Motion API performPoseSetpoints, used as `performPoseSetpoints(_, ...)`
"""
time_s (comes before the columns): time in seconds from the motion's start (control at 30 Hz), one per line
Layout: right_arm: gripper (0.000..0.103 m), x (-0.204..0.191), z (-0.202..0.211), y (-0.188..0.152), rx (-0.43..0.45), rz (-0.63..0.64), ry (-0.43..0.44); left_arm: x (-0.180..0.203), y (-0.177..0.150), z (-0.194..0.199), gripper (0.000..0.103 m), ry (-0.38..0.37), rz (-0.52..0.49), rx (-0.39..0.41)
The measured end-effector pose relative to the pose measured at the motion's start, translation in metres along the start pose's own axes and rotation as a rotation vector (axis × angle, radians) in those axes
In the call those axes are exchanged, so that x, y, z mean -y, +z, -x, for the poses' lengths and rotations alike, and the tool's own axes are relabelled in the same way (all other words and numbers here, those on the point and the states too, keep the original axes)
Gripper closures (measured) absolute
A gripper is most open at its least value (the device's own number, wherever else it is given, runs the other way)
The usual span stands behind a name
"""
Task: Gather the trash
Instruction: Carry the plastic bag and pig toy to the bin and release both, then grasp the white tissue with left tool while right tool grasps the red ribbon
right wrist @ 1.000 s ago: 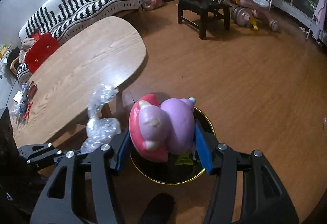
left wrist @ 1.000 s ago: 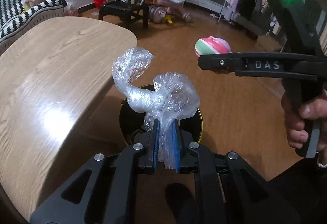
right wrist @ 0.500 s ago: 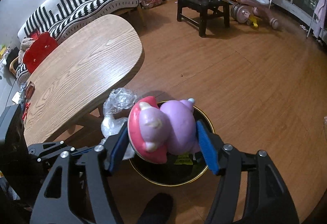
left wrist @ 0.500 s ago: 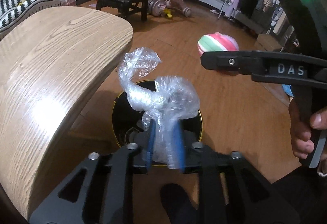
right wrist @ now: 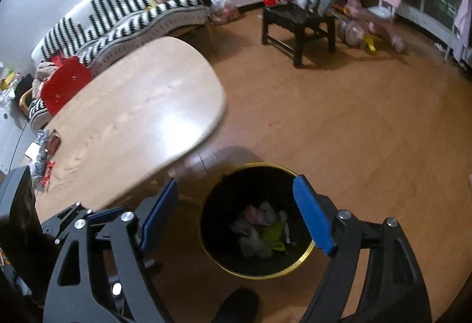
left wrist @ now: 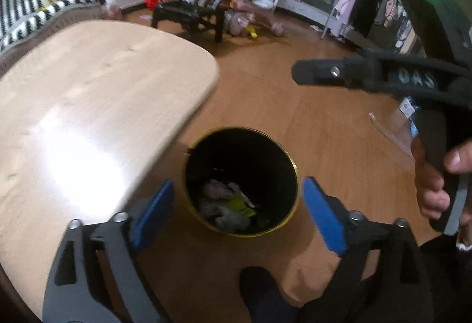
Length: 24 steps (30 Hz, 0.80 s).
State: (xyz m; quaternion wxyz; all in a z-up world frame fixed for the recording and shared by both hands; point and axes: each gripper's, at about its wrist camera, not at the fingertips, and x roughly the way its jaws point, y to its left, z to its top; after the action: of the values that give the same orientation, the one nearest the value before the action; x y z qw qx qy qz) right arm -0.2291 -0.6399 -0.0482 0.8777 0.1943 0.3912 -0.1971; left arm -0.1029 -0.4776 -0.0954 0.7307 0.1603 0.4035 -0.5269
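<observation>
both claws hang over the trash bin, which stands on the wood floor just beside the near right corner of the tabletop. the left claw has its jaws opening, nearly at full spread, w/ nothing between the blue pads; only the bin mouth shows in the gap. the right claw is opening too, pads apart and empty, the bin below it. so the drop step looks finished: the trash lies at the bottom of the bin, a loose heap of pale crinkled film, sth pink and a yellow-green scrap.

next step, i think, is to go look for more litter. at the far left end of the tabletop some small wrappers lie near the edge, crumpled foil or plastic w/ red bits; too small to tell exactly. to take them the claws must travel over there and close on thin, light, slippery stuff, so a low approach and a pinch on a bunched part is prob. best.

materials: the bin is round, black inside, w/ a thin gold rim, looks like metal. the tabletop is pale wood grain, smooth, glossy, rounded corner. the claw arms are black, pads ribbed blue.
</observation>
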Motion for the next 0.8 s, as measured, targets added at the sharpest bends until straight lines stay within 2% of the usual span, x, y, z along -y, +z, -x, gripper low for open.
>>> performPoseSetpoints(0.1,0.019,-0.043,0.000,0.010,0.015,0.049,0.039,-0.028,-0.006,0.039,0.011,0.069,0.026,0.043)
performPoseSetpoints(0.13,0.019,-0.066,0.000,0.014,0.018,0.076,0.065,-0.046,-0.009,0.058,0.011,0.118,0.058,0.061)
performPoseSetpoints(0.27,0.019,-0.151,-0.004,0.026,0.032,0.162,0.160,-0.107,-0.030,0.111,0.011,0.232,0.168,0.095)
performPoseSetpoints(0.4,0.019,-0.244,-0.013,0.028,0.029,0.251,0.250,-0.184,-0.072,0.180,0.011,0.369,0.307,0.133)
performPoseSetpoints(0.6,0.019,-0.361,-0.036,0.013,-0.011,0.398,0.328,-0.262,-0.131,0.268,0.010,0.526,0.464,0.192)
performPoseSetpoints(0.7,0.024,-0.402,-0.048,0.003,-0.032,0.466,0.322,-0.294,-0.156,0.297,0.010,0.580,0.526,0.192)
performPoseSetpoints(0.8,0.024,-0.423,-0.060,-0.006,-0.049,0.503,0.319,-0.314,-0.170,0.309,0.010,0.626,0.556,0.186)
